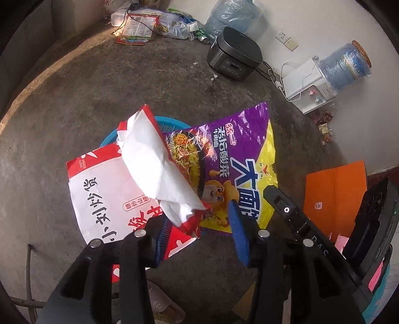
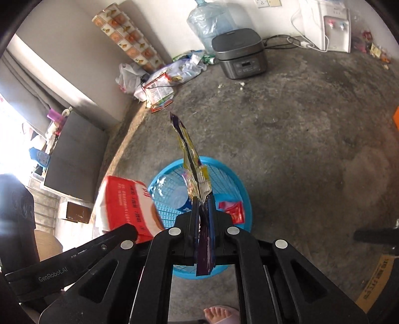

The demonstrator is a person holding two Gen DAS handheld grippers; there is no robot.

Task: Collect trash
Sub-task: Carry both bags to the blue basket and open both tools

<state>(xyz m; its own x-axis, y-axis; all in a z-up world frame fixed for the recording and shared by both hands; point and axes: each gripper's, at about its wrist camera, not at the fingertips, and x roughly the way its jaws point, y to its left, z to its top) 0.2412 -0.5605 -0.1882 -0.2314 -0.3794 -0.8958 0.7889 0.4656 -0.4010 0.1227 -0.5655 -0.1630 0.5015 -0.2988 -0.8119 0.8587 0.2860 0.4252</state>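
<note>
Tongs are showing twice, one pair per hand. Left tongs (image 1: pixel 202 231) are standing spread, their blue pads apart, with the red-and-white bag (image 1: pixel 104 189) lying between and ahead of them; whether the left pad is touching the bag's crumpled corner is hard to tell. Right tongs (image 2: pixel 202 206) are standing nearly closed around the purple-and-yellow noodle wrapper (image 2: pixel 189 154), which is seen edge-on in the right wrist view and is sticking up out of the jaws; whether the pads are pressing it cannot be told.

One blue basket (image 2: pixel 239 189) is sitting on the floor (image 2: pixel 299 139) under both wrappers. From the left wrist it is almost wholly covered, only a sliver of rim (image 1: pixel 167 119) showing. Inside it a clear bottle (image 2: pixel 174 197) and one small red packet (image 2: pixel 234 211) are lying, partly blocked by the tongs.

Two water jugs are in view, one (image 1: pixel 232 15) behind the single dark cooker (image 1: pixel 235 57), another (image 1: pixel 346 64) on the white dispenser (image 1: pixel 309 87). One orange box (image 1: pixel 336 197) is being cut off by the right device. One heap of litter (image 2: pixel 162 84) is lying by the wall, its pieces too tangled to count. One foot (image 2: pixel 219 315) is cropped at the bottom edge.
</note>
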